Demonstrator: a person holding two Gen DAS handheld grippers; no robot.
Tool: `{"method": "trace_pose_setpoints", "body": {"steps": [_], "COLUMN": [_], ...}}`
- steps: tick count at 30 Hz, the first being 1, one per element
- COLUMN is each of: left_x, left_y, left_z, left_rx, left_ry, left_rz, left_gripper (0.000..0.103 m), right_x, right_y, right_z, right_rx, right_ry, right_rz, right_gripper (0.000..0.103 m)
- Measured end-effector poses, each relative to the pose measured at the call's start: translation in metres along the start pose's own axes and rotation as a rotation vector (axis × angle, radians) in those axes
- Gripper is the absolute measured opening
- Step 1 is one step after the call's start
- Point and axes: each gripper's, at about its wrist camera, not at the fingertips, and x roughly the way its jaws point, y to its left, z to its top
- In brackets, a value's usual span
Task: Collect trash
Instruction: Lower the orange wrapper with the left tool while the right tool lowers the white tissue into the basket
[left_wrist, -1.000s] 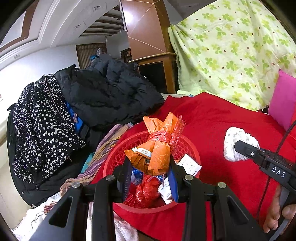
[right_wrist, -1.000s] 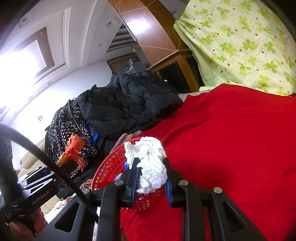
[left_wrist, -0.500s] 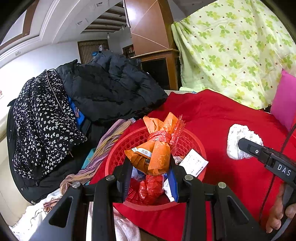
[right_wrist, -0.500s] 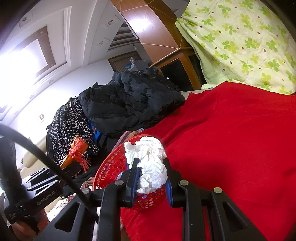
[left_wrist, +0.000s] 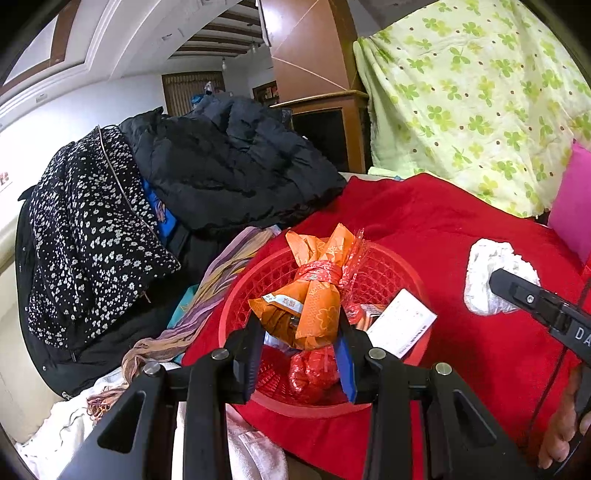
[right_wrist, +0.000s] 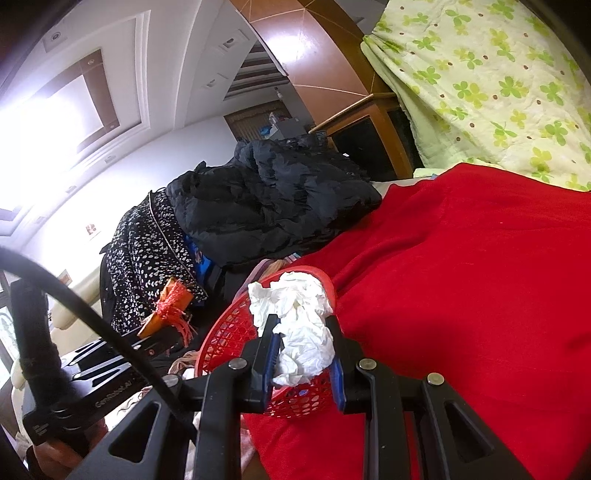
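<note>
In the left wrist view, the left gripper (left_wrist: 301, 341) is clamping an orange wrapper bundle (left_wrist: 308, 295), tied at its waist with red string, and is holding it above the red basket (left_wrist: 236, 314), which is sitting at about 6 o'clock in the frame on the red blanket (left_wrist: 443, 229). Red crumpled plastic (left_wrist: 314, 373) and a white paper slip (left_wrist: 400, 326) are already lying inside the basket. At 3 o'clock the right gripper is reaching in from the edge, black and side-on, with a white tissue wad (left_wrist: 487, 273) showing beyond it. A heap of dark coats (left_wrist: 207, 173) is lying at 10 o'clock, and a green clover-print sheet (left_wrist: 480, 92) is hanging at 1 o'clock.

In the right wrist view, the right gripper (right_wrist: 301, 352) is pinching the white tissue wad (right_wrist: 295, 321) tightly between its blue pads; the wad is hanging over the basket's near rim (right_wrist: 225, 332), at 6 o'clock. At 8 o'clock the left gripper's body is coming in side-on with the orange bundle (right_wrist: 170, 310) sticking up from it, off to the side of the basket from this angle.

Judging from this, collection is well under way: some trash is already binned, and both hands are carrying a piece close to the basket. What is left is letting go of the bundle and the tissue over the opening. No other loose litter is showing on the blanket.
</note>
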Motion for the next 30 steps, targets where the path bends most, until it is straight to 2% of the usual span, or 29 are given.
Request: {"method": "trace_pose_setpoints", "body": {"steps": [10, 20, 27, 30], "left_x": [0.008, 0.016, 0.032, 0.041], "left_y": [0.007, 0.022, 0.026, 0.023], "left_z": [0.001, 0.017, 0.022, 0.022], "left_rx": [-0.018, -0.025, -0.02, -0.02], "left_ry": [0.007, -0.014, 0.005, 0.022], "left_rz": [0.004, 0.06, 0.113, 0.123], "left_gripper": [0.037, 0.037, 0.037, 0.037], "right_x": [0.006, 0.024, 0.056, 0.07], "right_y": [0.009, 0.038, 0.032, 0.024], "right_z": [0.006, 0.064, 0.043, 0.032], "right_rx": [0.016, 0.015, 0.013, 0.001], "right_ry": [0.01, -0.032, 0.044, 0.086], "right_rz": [0.04, 0.123, 0.15, 0.132], "right_gripper": [0.026, 0.028, 0.028, 0.028]}}
